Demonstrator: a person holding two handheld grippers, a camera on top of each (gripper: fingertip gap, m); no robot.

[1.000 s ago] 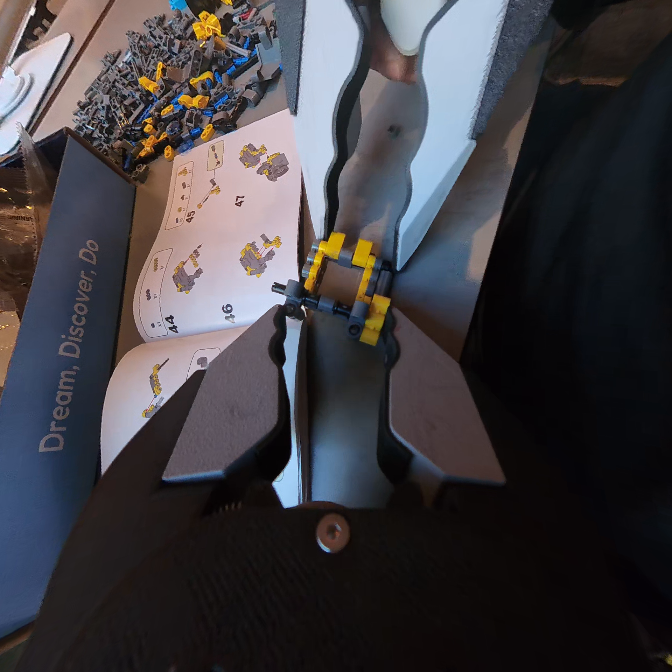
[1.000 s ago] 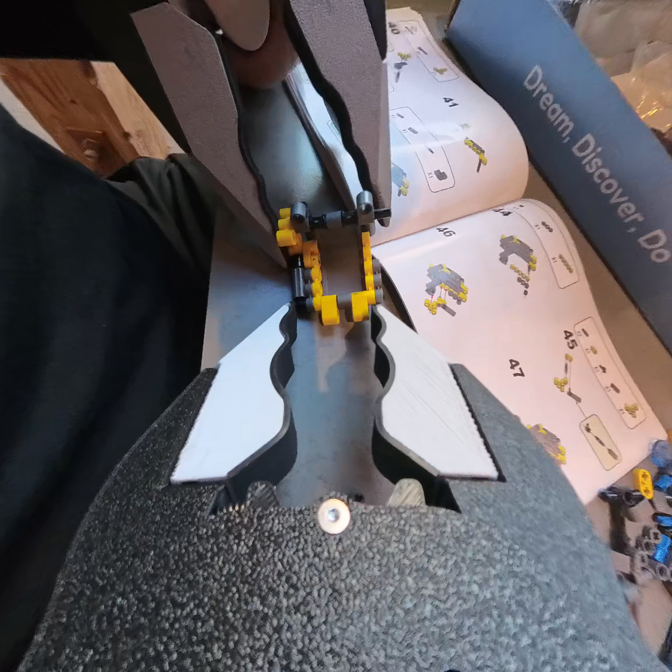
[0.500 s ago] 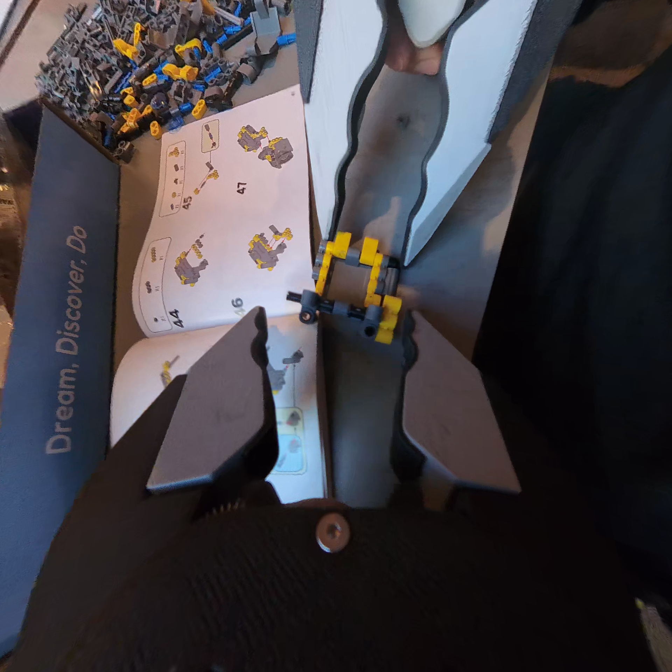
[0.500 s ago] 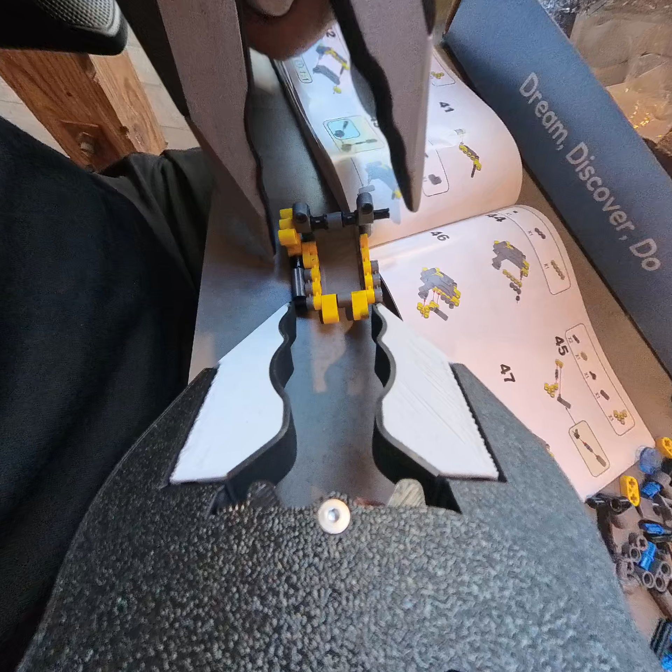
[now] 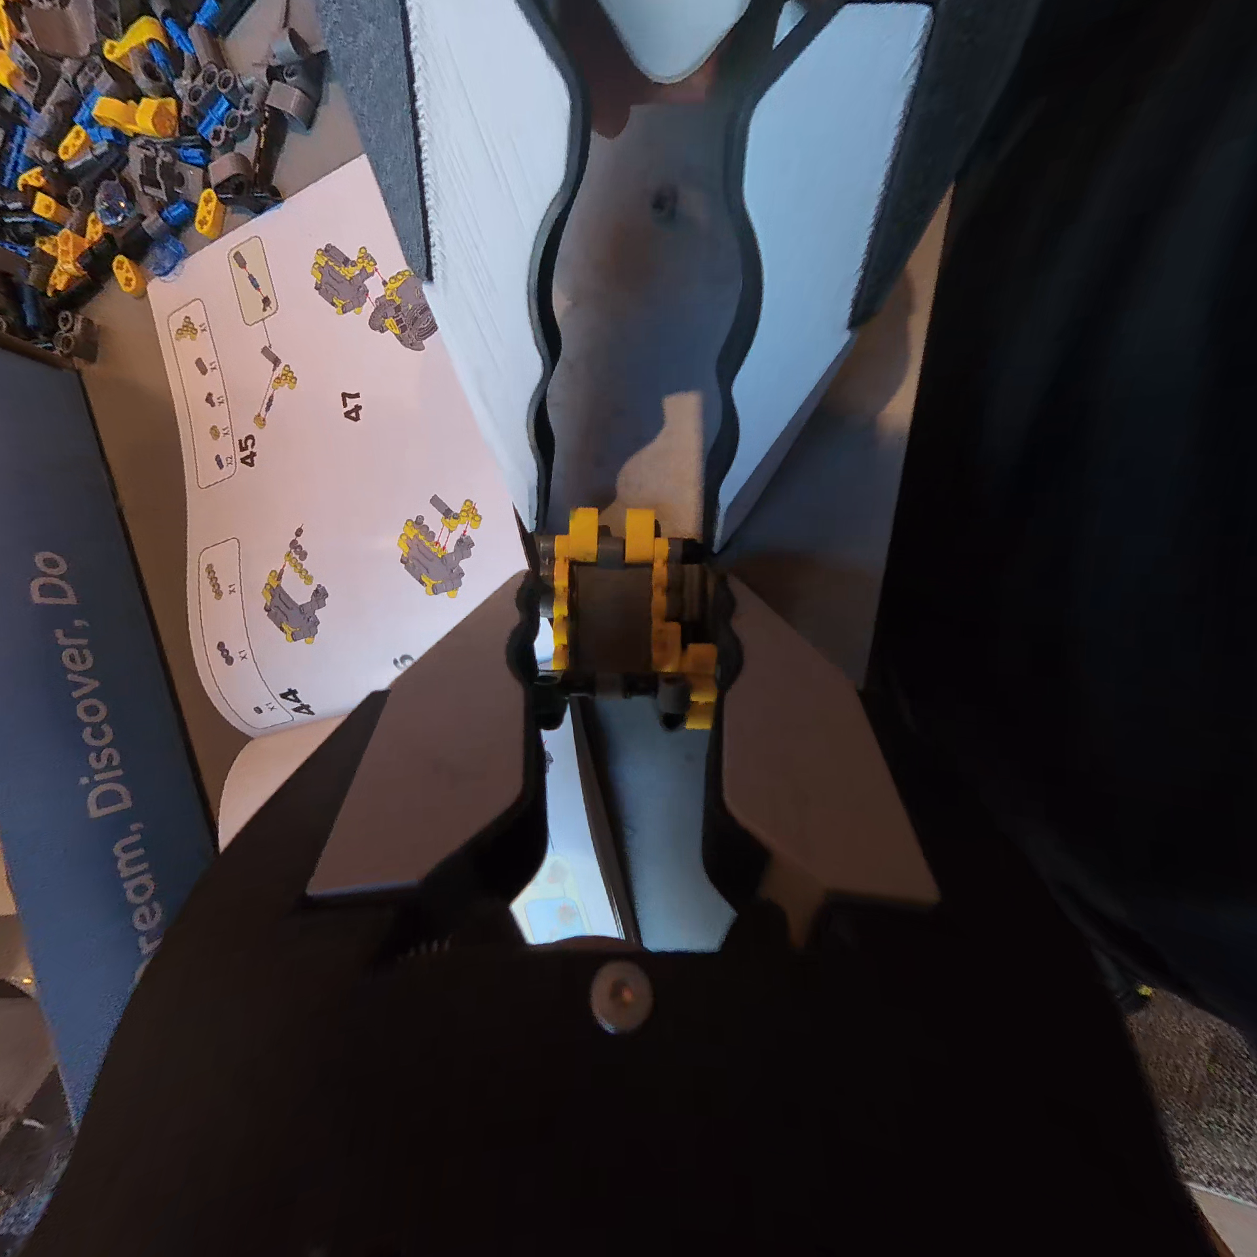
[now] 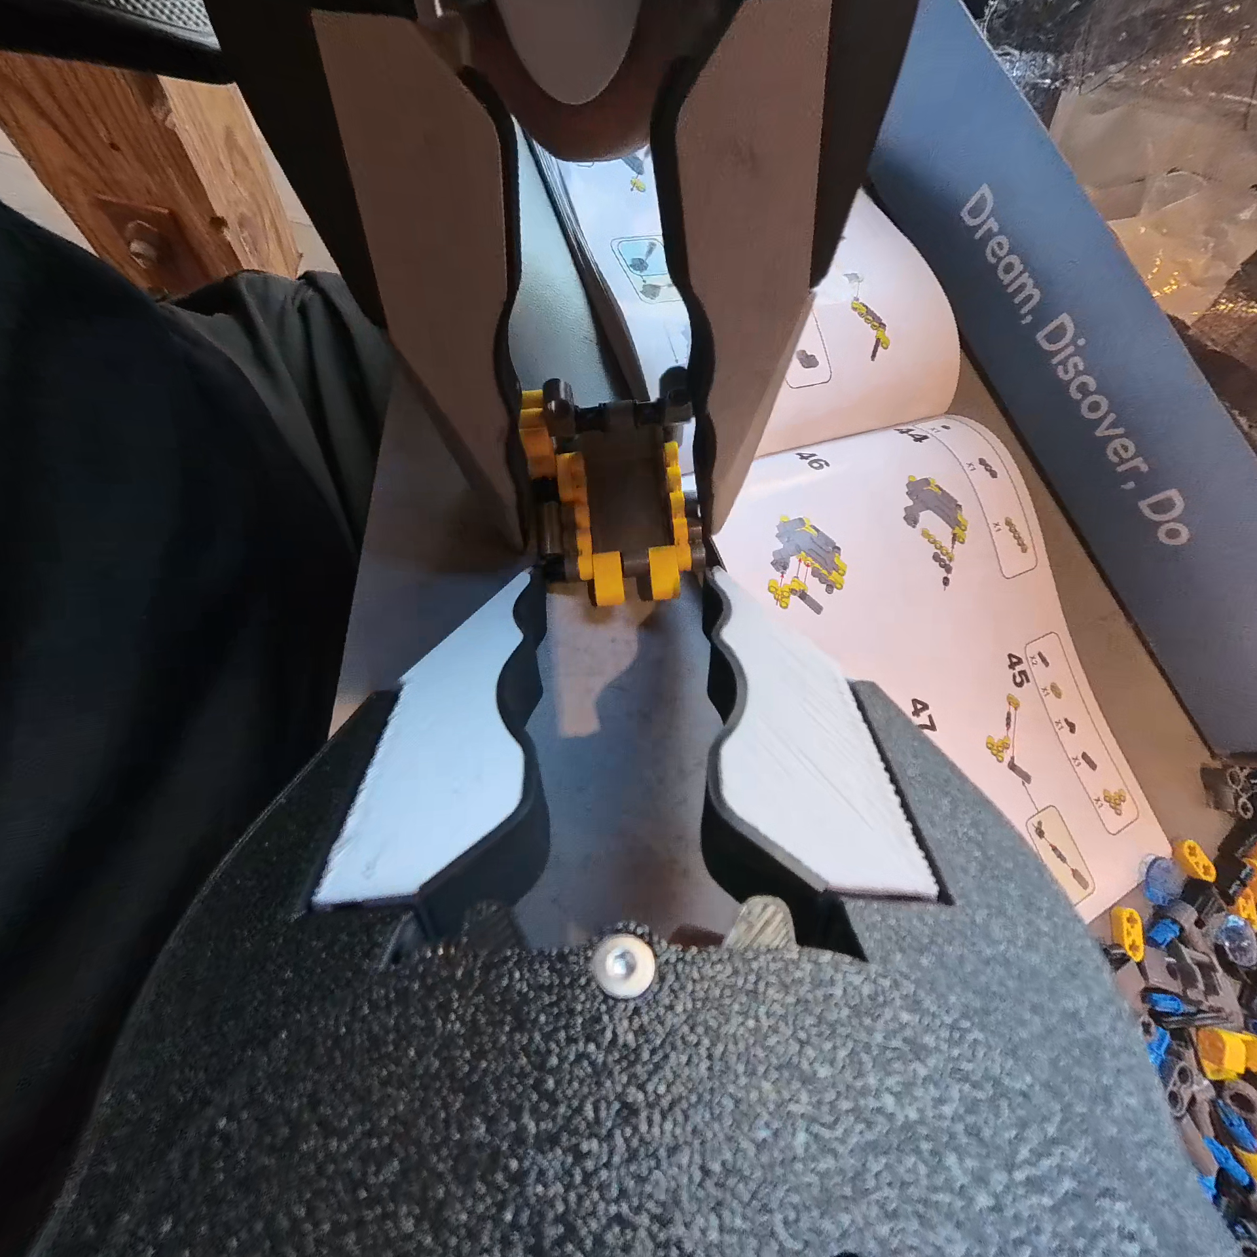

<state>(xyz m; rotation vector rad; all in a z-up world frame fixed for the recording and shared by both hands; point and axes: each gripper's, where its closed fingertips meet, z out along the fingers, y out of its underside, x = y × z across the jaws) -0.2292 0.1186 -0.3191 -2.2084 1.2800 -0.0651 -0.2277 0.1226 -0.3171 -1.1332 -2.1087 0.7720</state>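
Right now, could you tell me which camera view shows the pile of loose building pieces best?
The left wrist view: the pile of loose pieces fills its upper left corner, sharp and well lit. The right wrist view catches only an edge of the pile at its lower right, partly blocked by the right gripper.
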